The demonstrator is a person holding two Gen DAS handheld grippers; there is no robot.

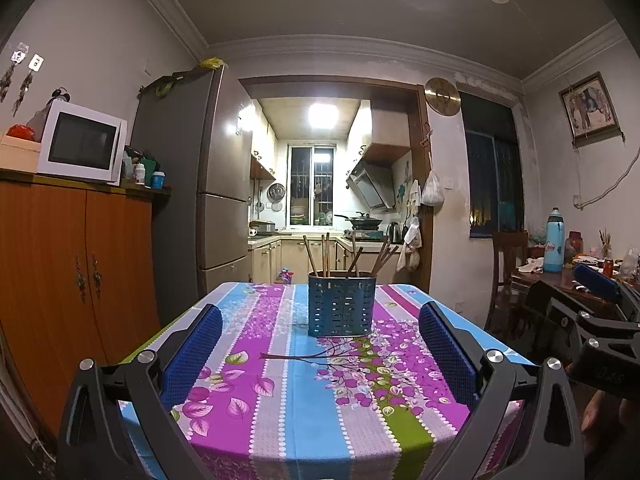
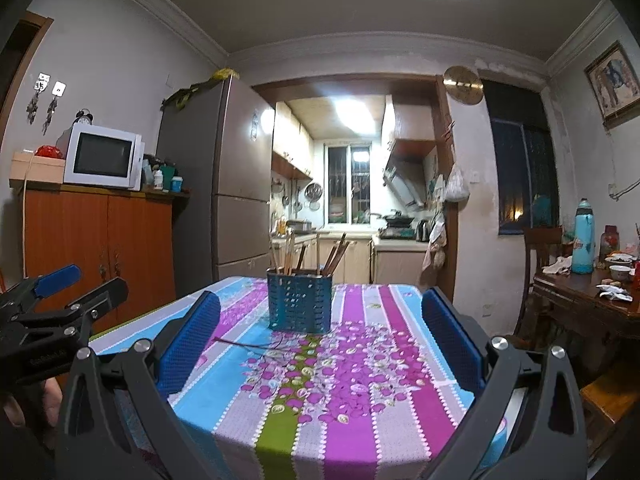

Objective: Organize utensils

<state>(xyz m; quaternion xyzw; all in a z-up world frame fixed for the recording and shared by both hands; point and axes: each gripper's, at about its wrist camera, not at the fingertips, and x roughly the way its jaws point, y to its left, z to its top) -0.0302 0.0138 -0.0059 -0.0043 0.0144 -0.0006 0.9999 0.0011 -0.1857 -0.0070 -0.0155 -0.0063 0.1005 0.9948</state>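
While both claws hang level above the near edge of the tabletop, neither holds anything: the left claw stands wide, its blue pads well apart, and the right claw stands equally wide. Left of the scene, an orange cabinet carries a white microwave, with a tall fridge beside it. At centre, on the striped floral cloth, a blue perforated holder stands upright near the far end of the tabletop, and a bundle of chopsticks stands in it, leaning at various angles. A thin dark line lies on the cloth in front of the holder; whether it is a loose chopstick or a printed branch cannot be told. To the right, a second table bears a blue flask and dishes. Each claw is pointed forward at the holder, roughly horizontal, the right claw's body showing at the right edge of the left view and a hand gripping the left one at the left edge of the right view. Judged as a stage, the chopsticks already stand gathered in the holder, which fits either a finished sorting or a collection about to be rearranged; the pictures do not settle which.
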